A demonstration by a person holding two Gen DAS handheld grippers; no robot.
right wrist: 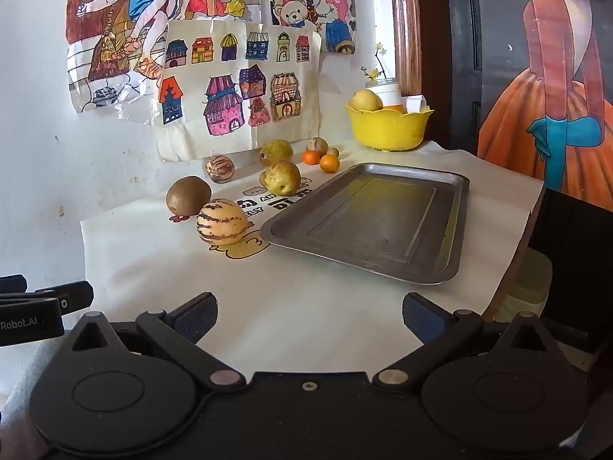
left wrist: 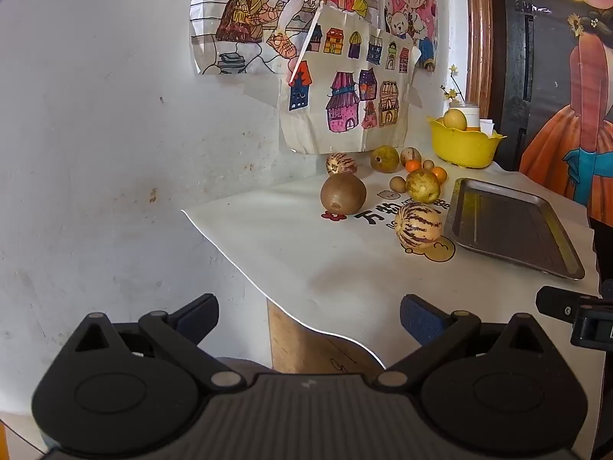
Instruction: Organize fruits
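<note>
**Two open claws over a fruit-strewn counter**

Both the left claw point(left wrist: 308, 316) and the right claw point(right wrist: 309, 314) hang released, gripping nothing, above the white printed cloth point(right wrist: 306, 306) covering the counter. The fruits lie loose near the scuffed white wall point(left wrist: 95, 153): a striped yellow-purple melon point(right wrist: 222, 221) just beside the rectangular grey metal tray point(right wrist: 456, 222), a round brown fruit point(right wrist: 188, 195) behind it, yellow-green pears and small oranges further back. A scalloped yellow plastic bowl point(right wrist: 387, 128) holds another yellow fruit. Coloured children's drawings point(right wrist: 237, 88) hang on the wall.
</note>
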